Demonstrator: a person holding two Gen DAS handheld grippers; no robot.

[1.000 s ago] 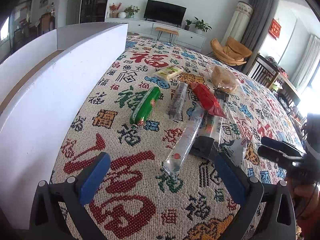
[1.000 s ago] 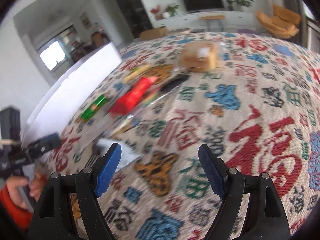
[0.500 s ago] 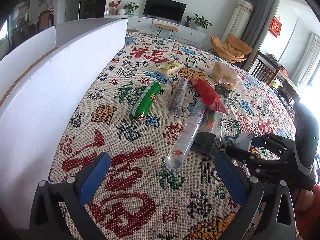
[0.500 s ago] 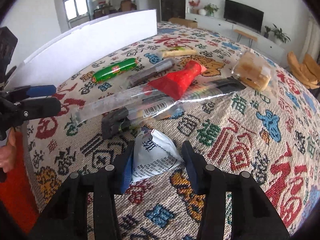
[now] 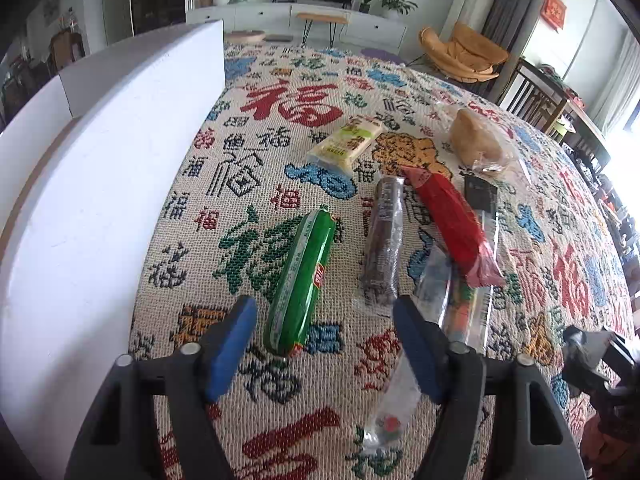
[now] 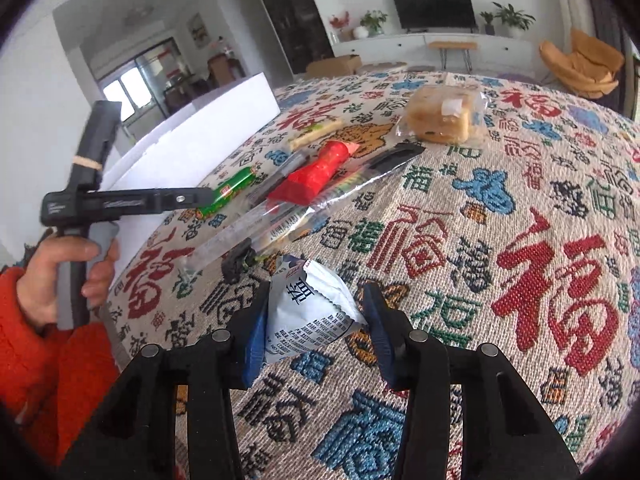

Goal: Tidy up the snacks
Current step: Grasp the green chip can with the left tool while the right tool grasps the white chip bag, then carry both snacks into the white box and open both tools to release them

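A green sausage pack (image 5: 300,280) lies on the patterned cloth, its near end between the blue pads of my left gripper (image 5: 324,344). The jaws are closing, with gaps still showing on both sides of the pack. My right gripper (image 6: 316,332) is shut on a white snack packet (image 6: 308,312), held just above the cloth. Beyond it lie a red packet (image 6: 316,172), a long clear packet (image 6: 248,232) and wrapped bread (image 6: 444,116). The left gripper (image 6: 200,196) also shows in the right wrist view, held by a hand (image 6: 56,280) in an orange sleeve.
A white box (image 5: 100,184) stands along the left side of the cloth. A dark brown stick (image 5: 384,240), a pale yellow packet (image 5: 346,142) and a black packet (image 5: 480,196) lie among the snacks. Chairs and a TV cabinet stand beyond the table.
My left gripper moved forward over the green sausage pack and its jaws narrowed. My right gripper closed on the white packet and drew back with it.
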